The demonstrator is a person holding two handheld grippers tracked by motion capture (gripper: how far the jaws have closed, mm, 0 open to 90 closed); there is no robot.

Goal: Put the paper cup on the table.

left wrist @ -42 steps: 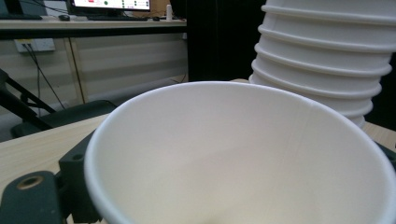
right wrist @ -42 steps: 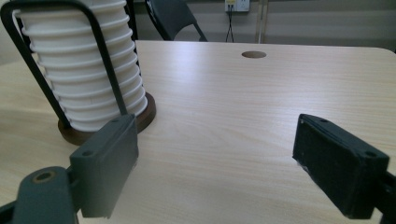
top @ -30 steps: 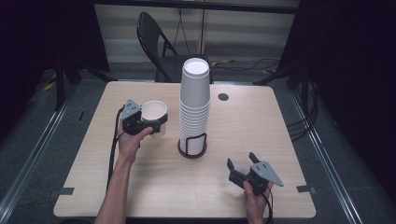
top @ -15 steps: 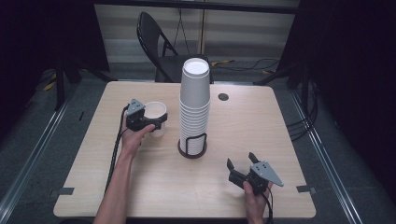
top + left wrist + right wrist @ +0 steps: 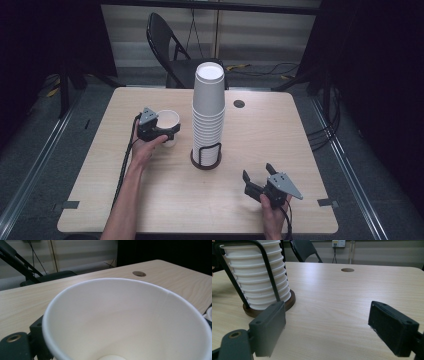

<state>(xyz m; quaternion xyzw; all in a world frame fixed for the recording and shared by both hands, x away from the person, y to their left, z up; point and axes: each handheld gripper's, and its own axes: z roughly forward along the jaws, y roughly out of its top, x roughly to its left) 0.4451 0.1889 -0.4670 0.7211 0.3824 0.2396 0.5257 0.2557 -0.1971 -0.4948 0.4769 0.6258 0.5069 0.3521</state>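
Observation:
A single white paper cup (image 5: 169, 119) stands upright at the left of the table, and my left gripper (image 5: 161, 131) is shut on its side. In the left gripper view the cup's open mouth (image 5: 125, 320) is right in front of the camera, with one black jaw against its left wall. A tall stack of white cups (image 5: 208, 107) rises at the table's middle in a black wire holder with a dark round base (image 5: 205, 163). My right gripper (image 5: 256, 179) stands open near the front right, empty. Its view (image 5: 328, 327) looks past the stack's lower cups (image 5: 258, 277).
The wooden table (image 5: 280, 135) has a round cable hole (image 5: 239, 104) behind the stack. A black folding chair (image 5: 167, 45) stands beyond the far edge. Cables trail from both grippers. Bare tabletop lies between the stack and the right gripper.
My left gripper has shifted slightly to the right, toward the stack, with the cup in it. The right gripper has not moved.

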